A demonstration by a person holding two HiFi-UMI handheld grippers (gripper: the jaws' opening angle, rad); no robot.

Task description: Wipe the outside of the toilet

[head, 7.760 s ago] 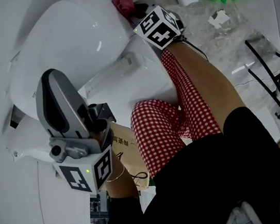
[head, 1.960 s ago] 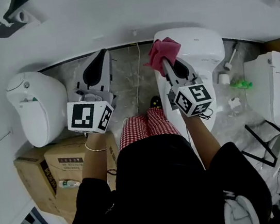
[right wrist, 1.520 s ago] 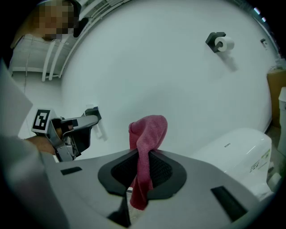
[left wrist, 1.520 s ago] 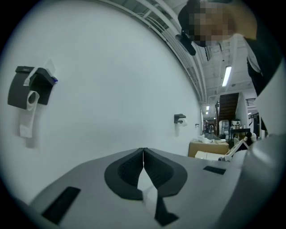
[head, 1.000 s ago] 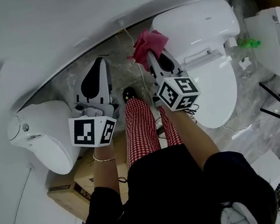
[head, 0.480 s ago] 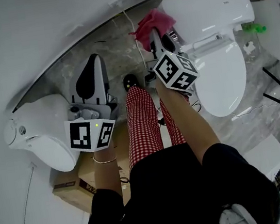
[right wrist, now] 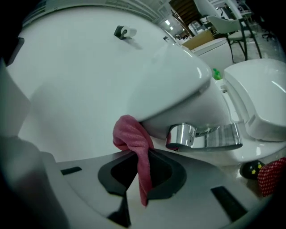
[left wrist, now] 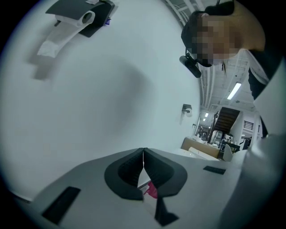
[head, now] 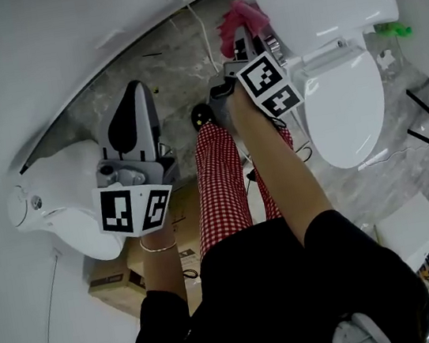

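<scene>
Marble floor (head: 170,61) underfoot, grey and veined, running up to a white wall (head: 59,38). Closest in, the person's red-checked trouser leg (head: 220,182) stands on it, with a cardboard box (head: 115,281) down at the left side. The left gripper (left wrist: 143,157) is held out over the floor between two toilets. Its jaws are pressed together with nothing in them, pointing at the blank wall. Just beside it on the left sits a second toilet (head: 58,194), and neither gripper is on it. Over to the right gripper (right wrist: 142,167): it reaches further forward, jaws clamped on a pink cloth (right wrist: 130,136), and a tail of it hangs down through the gap. The bunched end of the cloth is up against the white outside of the toilet (head: 340,100). It sits on the left flank, under the overhanging back part, just beside a chrome fitting (right wrist: 199,136). That toilet stands at the floor's far edge against the wall, lid down.
</scene>
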